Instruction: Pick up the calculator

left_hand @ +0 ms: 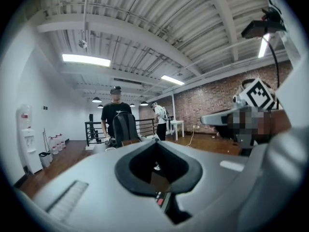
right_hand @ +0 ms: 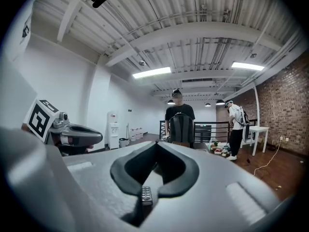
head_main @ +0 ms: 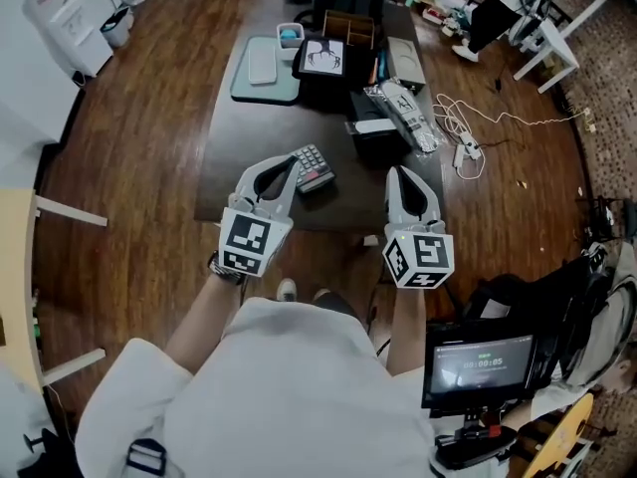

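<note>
The calculator (head_main: pixel 315 168), grey-keyed with a reddish edge, lies flat on the dark table (head_main: pixel 224 182) near its front edge. My left gripper (head_main: pixel 293 164) hovers just left of it, its tips beside the calculator's near corner and its jaws shut with nothing between them. In the left gripper view a strip of the calculator (left_hand: pixel 161 200) shows through the slot under the closed jaws. My right gripper (head_main: pixel 397 173) is over the table's front right part, apart from the calculator, with its jaws together and empty. Through its slot a small dark keyed object (right_hand: pixel 146 195) shows.
Farther back on the table stand a teal tray (head_main: pixel 261 86), a black box (head_main: pixel 328 68), a brown organiser (head_main: pixel 348 28) and a grey keyboard-like device (head_main: pixel 403 113). A white cable and power strip (head_main: pixel 466 149) lie on the wooden floor at right. Two people (right_hand: pixel 177 117) stand beyond the table.
</note>
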Tool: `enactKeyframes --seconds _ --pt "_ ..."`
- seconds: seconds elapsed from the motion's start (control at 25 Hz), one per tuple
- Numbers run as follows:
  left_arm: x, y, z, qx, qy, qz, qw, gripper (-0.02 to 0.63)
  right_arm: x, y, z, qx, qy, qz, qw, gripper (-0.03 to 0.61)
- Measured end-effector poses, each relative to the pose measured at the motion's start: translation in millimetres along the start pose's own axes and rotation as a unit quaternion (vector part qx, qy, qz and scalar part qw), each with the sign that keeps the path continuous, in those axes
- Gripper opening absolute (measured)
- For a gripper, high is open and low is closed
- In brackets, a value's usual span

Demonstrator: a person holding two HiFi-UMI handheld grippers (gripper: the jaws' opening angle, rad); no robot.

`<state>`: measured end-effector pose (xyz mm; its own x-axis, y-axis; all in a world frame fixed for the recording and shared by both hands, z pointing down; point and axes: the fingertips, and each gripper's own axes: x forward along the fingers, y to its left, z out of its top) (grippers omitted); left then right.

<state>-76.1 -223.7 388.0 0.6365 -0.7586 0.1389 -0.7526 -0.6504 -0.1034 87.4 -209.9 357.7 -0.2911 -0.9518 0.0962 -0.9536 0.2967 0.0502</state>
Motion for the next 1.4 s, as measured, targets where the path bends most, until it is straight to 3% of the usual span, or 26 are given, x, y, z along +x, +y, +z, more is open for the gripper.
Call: enactKeyframes --seconds 0.32,0.48,0.68,0.84,1.2,1.4 --pt "13 -7 5 0.011 0.012 -0.001 0.9999 0.008 4 -14 8 0.003 -0.011 0.014 1.000 0.002" --pt "25 -6 1 0.018 0.039 0.013 0.9990 0.008 8 -24 12 0.003 -0.013 0.020 1.000 0.002" --pt "29 -12 -3 0.062 0.068 0.014 0.9956 0.020 5 -26 10 0.014 -0.013 0.032 0.999 0.002" --pt "32 -12 -13 0.092 0.098 0.010 0.9908 0.066 7 -22 8 -0.007 -0.004 0.041 0.999 0.002" --pt "48 -7 -62 0.156 0.165 0.014 0.9738 0.069 11 -22 -21 -0.020 0.033 0.045 0.998 0.002" --pt "60 -13 -93 0.190 0.199 -0.004 0.9614 0.069 9 -25 -33 -0.013 0.044 0.046 0.998 0.002"
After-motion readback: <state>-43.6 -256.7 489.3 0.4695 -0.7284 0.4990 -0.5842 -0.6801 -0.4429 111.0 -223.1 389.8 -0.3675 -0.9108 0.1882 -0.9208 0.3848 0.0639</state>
